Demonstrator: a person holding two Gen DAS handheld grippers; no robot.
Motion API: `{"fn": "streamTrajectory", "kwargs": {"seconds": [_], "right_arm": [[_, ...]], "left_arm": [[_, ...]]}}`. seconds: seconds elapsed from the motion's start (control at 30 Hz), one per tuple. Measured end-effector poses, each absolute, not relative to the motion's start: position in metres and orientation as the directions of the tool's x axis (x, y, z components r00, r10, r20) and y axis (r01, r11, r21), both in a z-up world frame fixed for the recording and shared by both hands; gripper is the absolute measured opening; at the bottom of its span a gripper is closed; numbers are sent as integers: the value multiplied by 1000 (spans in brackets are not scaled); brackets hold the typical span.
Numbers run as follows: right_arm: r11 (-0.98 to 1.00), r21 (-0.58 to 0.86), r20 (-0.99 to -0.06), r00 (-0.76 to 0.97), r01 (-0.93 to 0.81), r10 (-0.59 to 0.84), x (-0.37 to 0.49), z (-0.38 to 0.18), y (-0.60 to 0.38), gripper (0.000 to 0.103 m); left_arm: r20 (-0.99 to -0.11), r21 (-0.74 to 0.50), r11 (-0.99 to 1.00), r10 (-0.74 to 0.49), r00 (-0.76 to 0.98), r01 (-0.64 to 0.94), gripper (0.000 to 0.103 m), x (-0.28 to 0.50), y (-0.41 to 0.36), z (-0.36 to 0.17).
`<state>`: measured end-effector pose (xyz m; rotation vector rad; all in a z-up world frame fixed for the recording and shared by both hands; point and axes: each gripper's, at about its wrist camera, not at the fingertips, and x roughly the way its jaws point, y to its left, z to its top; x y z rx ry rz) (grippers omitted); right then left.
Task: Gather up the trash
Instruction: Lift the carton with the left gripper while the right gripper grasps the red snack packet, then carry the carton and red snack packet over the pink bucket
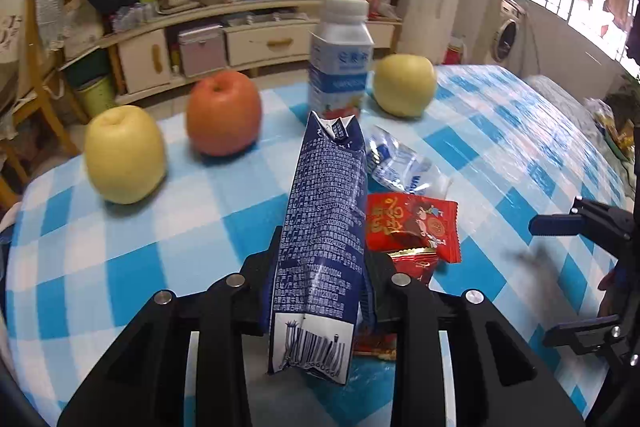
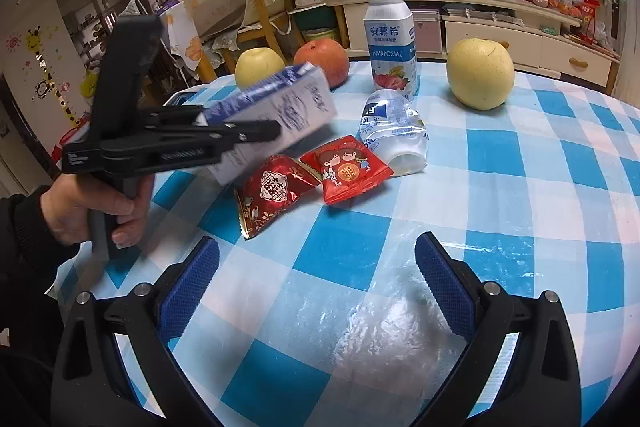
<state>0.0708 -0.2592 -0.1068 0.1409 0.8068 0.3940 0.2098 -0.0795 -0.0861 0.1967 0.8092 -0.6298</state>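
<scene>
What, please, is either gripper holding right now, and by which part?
The left gripper clamps the dark blue and white drink carton across its flattened sides near the barcode end; the right gripper is open, holding nothing.

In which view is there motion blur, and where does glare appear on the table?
Right wrist view: the left hand-held gripper and its dark blue paper carton are smeared by motion; glare whitens the blue-and-white checked plastic tablecloth. Left wrist view: sharper carton, bright overexposed window, edges bent by fisheye.
</scene>
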Motion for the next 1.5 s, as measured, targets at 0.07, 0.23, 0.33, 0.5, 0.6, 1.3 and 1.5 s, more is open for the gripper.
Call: {"fn": "streamTrajectory", "kwargs": {"seconds": [0.07, 0.23, 0.33, 0.5, 0.6, 1.3, 1.5], "right_arm": [[916, 273, -676, 619, -295, 400, 71, -108, -256, 99], [905, 280, -683, 596, -320, 422, 72, -115, -244, 99], [897, 298, -682, 585, -326, 439, 73, -118, -238, 99], [901, 357, -702, 566, -246, 433, 89, -129, -224, 99], [913, 364, -707, 584, -184, 400, 102, -131, -213, 99], [966, 175, -730, 634, -188, 255, 126, -121, -177, 33], [962, 150, -694, 670, -226, 265, 115, -92, -179, 33]], "left_arm": [[-722, -52, 827, -418, 551, 560, 33, 205, -71, -80], [-731, -3, 870, -338, 593, 492, 33, 187, -50, -75], [-731, -10, 891, -317, 604, 455, 33, 177, -35, -73], [-708, -39, 915, -309, 635, 402, 34, 161, -8, -69], [-705, -54, 922, -307, 640, 382, 34, 160, 4, -67], [-682, -140, 933, -333, 651, 330, 34, 156, 49, -62], [-677, -148, 935, -334, 656, 323, 34, 153, 52, -61]]}}
